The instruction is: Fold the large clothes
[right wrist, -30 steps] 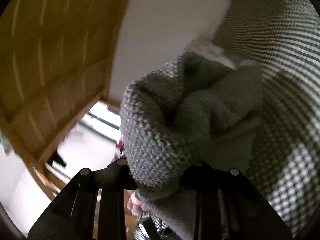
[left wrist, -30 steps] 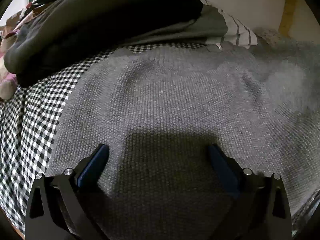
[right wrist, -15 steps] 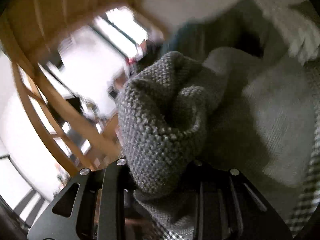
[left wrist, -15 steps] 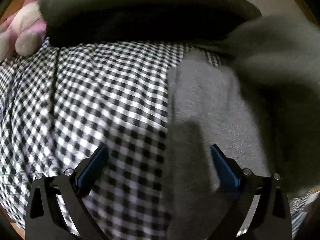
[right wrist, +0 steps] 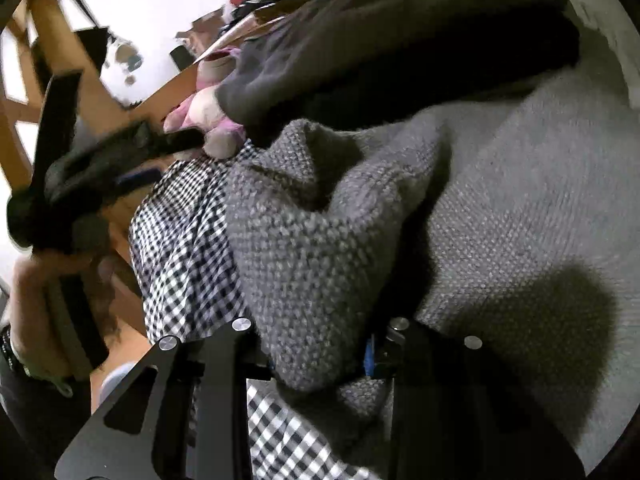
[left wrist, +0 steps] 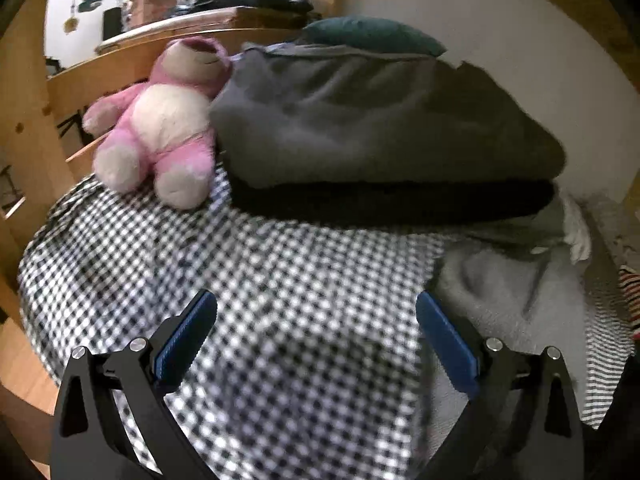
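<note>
Two claws, one sweater. Going L to R across the bed: pink plush bear [left wrist: 160,128] sits far L against the wooden bed rail [left wrist: 120,60], w/ a stack of dark folded clothes [left wrist: 380,136] just beside it. In front lies bare checkered bedsheet [left wrist: 248,272]. Left claw [left wrist: 316,336] hangs over that sheet, jaws spread wide, nothing between the blue pads. From the right wrist view it shows blurred at L, gripped by the person's hand [right wrist: 44,308].

Grey knit sweater [right wrist: 520,200] is spread on the R part of the bed, its near-L edge reaching the checks; in the left wrist view it shows as a pale grey patch [left wrist: 512,292] to the R of the claw. Right claw [right wrist: 320,360] is clamped on a bunched fold of that knit, fabric bulging up between the fingers; jaws are opening a touch, but the pads look to be pressing the cloth.

Key relation: sweater lies to the R of the empty left claw, and the right hand is the nearer, being on it already. Held fold points up and L, toward the plush, over the flat body. Long axis of the sweater: can't tell, too much out of frame. Probably mid-fold, L side not yet taken.
</note>
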`<state>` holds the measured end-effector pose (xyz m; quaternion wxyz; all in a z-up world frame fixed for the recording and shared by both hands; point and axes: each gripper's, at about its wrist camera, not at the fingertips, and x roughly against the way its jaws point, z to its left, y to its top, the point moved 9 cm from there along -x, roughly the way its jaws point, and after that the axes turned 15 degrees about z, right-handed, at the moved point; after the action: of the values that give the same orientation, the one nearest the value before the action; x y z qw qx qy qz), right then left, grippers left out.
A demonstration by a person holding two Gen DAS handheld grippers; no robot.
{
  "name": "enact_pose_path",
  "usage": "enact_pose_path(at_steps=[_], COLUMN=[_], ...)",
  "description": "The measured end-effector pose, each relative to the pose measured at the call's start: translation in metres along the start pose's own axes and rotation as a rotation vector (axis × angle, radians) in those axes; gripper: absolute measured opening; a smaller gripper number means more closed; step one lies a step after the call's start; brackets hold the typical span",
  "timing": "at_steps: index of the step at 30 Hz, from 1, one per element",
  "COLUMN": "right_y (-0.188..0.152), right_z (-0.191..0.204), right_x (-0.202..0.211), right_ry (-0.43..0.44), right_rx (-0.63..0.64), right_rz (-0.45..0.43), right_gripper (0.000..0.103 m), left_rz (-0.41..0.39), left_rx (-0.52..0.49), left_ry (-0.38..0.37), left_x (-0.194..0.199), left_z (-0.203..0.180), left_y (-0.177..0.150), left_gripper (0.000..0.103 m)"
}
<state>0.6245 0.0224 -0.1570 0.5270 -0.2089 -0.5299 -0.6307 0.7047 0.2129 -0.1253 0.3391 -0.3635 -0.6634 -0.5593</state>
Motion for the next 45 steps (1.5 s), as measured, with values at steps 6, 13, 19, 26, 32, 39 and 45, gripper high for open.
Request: enact_pose_path(at_steps=[6,13,19,26,32,39,45], right_y=[-0.016,-0.013,-0.056,-0.038,-0.013,-0.051,0.010], right_z=[0.017,0.021,0.069,-0.053,-0.165,-0.186,-0.196], right_x=[-0.014,-0.023,0.025,0.130,0.078,0.033,0.098], right_ry=[-0.065,-0.009,-0.017,-0.075,-0.202,-0.056,-0.149], right_rx=[0.118,0.117,0.350,-0.032,-0.237,-0.326,-0.331], right_rz=[0.087,0.044,0.023,-0.074,0.085,0.181,-0.041], right_gripper=[0.030,0.081,0.100,0.100,0.100,0.100,0.100], left_rz=[0.034,0.028,0.023,0.216,0.290,0.267,0.209], left_rx=[-0.021,-0.011,-0.054,-0.219,-0.326,-0.347,-0.342], left_ry=[-0.057,-0.077,-0.228,-0.400,-0.136,-0.157,-0.132], left_x=[-0.012,0.003,0.035,-0.005,-0.082,-0.076,-0.071], left_z=[-0.022,-0.025,-0.070,-0.165,-0.176,-0.154,-0.147], left_y=[-0.001,-0.001,0.003,-0.037,-0.076,-0.105,-0.103], left_gripper=[0.099,0.099,0.099,0.099,0.099,0.098,0.098])
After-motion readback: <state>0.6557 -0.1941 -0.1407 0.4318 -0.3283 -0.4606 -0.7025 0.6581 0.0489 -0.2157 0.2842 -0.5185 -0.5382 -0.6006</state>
